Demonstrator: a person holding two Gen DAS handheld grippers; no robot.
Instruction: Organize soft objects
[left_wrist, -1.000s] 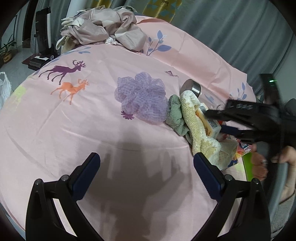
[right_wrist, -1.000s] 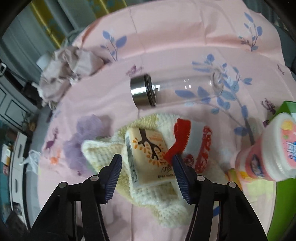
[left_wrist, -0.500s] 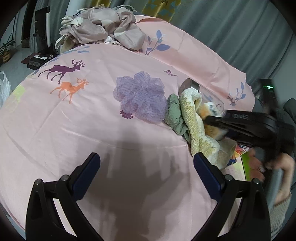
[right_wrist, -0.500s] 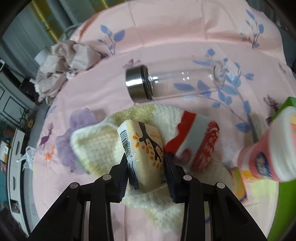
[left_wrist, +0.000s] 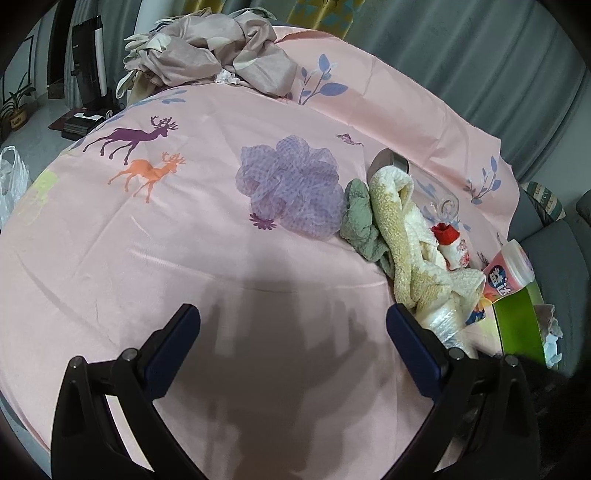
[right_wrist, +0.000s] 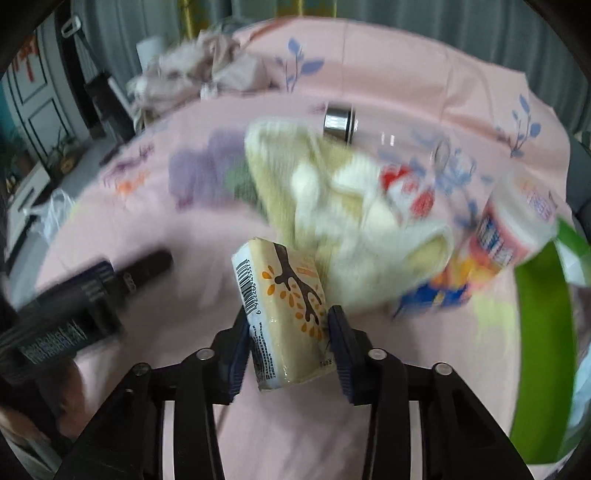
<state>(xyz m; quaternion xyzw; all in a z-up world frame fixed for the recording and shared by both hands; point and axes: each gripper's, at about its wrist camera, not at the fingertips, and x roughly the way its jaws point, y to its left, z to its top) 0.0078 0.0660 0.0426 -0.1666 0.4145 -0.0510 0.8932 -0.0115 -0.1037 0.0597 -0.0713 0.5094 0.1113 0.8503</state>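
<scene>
My right gripper (right_wrist: 290, 332) is shut on a cream tissue pack (right_wrist: 286, 314) with an orange tree print, held above the pink cloth. Behind it lie a yellow towel (right_wrist: 325, 192) and a red-and-white sock (right_wrist: 410, 192). In the left wrist view the yellow towel (left_wrist: 402, 229), the sock (left_wrist: 450, 243), a green cloth (left_wrist: 360, 218) and a purple bath pouf (left_wrist: 291, 192) lie on the cloth. My left gripper (left_wrist: 293, 339) is open and empty, low over the near part of the cloth; it also shows in the right wrist view (right_wrist: 92, 295).
A glass bottle with a steel cap (left_wrist: 417, 181) lies behind the towel. A pink tub (left_wrist: 509, 269) and a green box (left_wrist: 517, 325) stand at the right edge. A heap of beige fabric (left_wrist: 210, 59) sits at the far side.
My right gripper closed on the tissue pack, lifted it off the towel and drew back toward me. It has left the left wrist view. My left gripper stayed in place.
</scene>
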